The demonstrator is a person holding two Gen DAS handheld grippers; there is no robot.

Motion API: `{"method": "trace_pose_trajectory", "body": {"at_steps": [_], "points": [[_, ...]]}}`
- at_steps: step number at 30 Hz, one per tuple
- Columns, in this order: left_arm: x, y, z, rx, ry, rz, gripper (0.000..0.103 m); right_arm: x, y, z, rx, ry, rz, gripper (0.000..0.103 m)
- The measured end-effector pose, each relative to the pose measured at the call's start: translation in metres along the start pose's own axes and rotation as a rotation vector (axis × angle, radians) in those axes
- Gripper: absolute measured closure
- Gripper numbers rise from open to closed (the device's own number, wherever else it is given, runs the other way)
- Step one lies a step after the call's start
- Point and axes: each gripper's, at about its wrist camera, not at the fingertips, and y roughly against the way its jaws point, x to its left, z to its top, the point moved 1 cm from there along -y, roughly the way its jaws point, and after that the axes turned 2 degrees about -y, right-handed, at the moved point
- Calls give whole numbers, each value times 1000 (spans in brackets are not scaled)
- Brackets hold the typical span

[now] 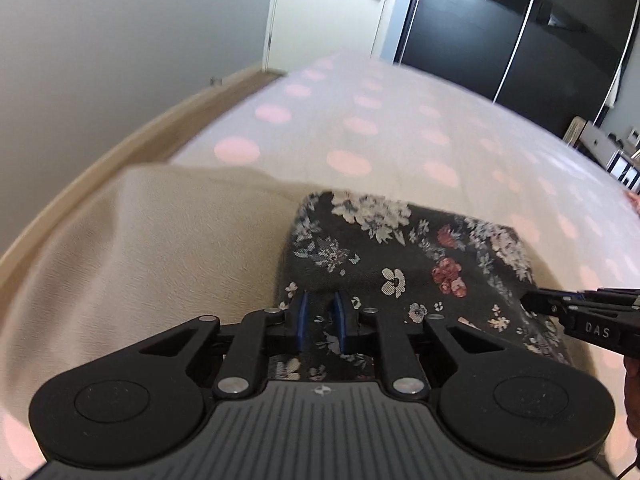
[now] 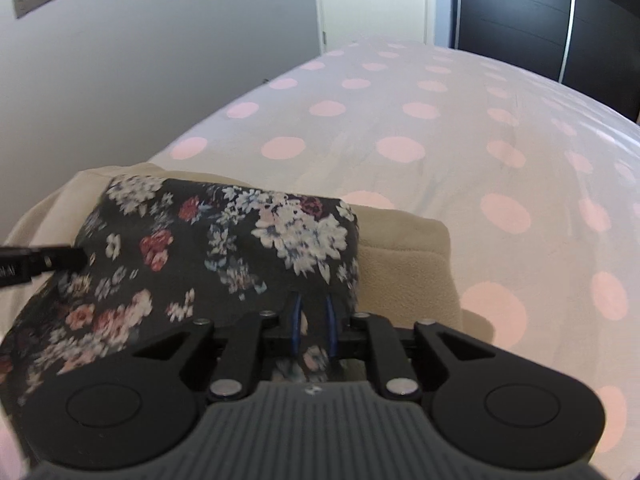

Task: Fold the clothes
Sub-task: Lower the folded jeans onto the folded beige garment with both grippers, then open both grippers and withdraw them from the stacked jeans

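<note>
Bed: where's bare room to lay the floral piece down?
Free: the polka-dot bedspread beyond and right of the beige garment, toward the dark wardrobe. Crowded: the near-left corner, where the floral garment lies over the beige one.

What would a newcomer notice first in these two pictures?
First, the dark floral garment, pinched at its near edge by both the left gripper and the right gripper. It lies over a beige fleece garment. Behind them spreads the white bed cover with pink dots.
</note>
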Motion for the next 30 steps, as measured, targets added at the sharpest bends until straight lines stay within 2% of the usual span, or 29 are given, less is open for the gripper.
{"method": "trace_pose_trajectory", "body": {"at_steps": [3,7,11,14,16,19,23,27,29,30], "points": [[19,27,-8,-23,-18,-6,89,-8,28,-13,-19,-10,44,81],[43,59,-32,-36,-101,-6,89,-4,74,-43,-58,31,110,81],[49,68,-46,-20,-119,-16,89,3,93,-75,-20,52,159,81],[44,49,-53,43,-142,52,89,10,85,-96,18,96,95,81],[44,38,-54,76,-118,85,88,10,82,-101,28,89,64,81],[46,38,-51,85,-57,101,88,3,86,-102,31,49,50,80],[32,64,-51,47,-102,150,88,2,115,-102,7,40,24,80],[10,101,-52,-29,-129,180,76,5,148,-104,-12,44,-11,72],[-1,118,-49,-53,-134,193,66,7,165,-106,-22,46,-28,57],[-4,124,-46,-59,-137,197,59,8,173,-106,-26,47,-37,55]]}}
